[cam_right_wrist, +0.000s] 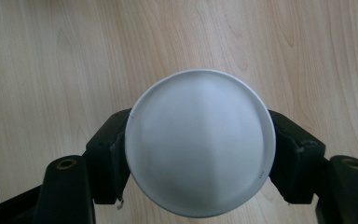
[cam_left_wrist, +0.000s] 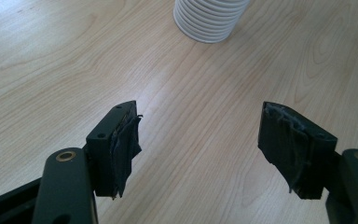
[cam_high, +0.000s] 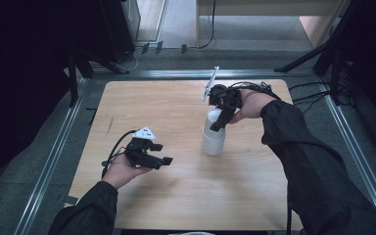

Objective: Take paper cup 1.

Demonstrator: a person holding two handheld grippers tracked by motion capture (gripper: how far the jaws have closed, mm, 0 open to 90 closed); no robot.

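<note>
Nearest the person, the left hand point(cam_high: 122, 171) holds the left tool point(cam_high: 162, 153) low over the near left part of the wooden table point(cam_high: 176, 196), pointing toward the middle. A grey three-cornered plate point(cam_high: 144, 132) sits on top of it and a black cable point(cam_high: 115, 149) loops back toward the wrist. In the left gripper view its two black jaws stand spread wide apart with nothing between them; their inner pads point(cam_left_wrist: 126, 144) are wrapped in worn dark tape, and bare wood shows in the gap. Beyond them, at the top of that view, stands the ribbed base of a stack of white cups point(cam_left_wrist: 210, 19), well apart from the jaws.

Farther in, just right of the table's centre, the stack of white cups point(cam_high: 214, 134) stands on the table. The right tool point(cam_high: 221, 119) comes down on it from above, held by the right hand point(cam_high: 250, 105) in a black sleeve point(cam_high: 298, 147). In the right gripper view the round white top point(cam_right_wrist: 199, 142) of the stack sits between the two jaws, and each jaw presses against its side, so the tool pinches the cups near their upper end.

Behind the right hand, a thin white stick point(cam_high: 210, 83) pokes up at a slant near the far edge of the table. Past the table lie a metal rail point(cam_high: 176, 73) and grey floor point(cam_high: 186, 24).
</note>
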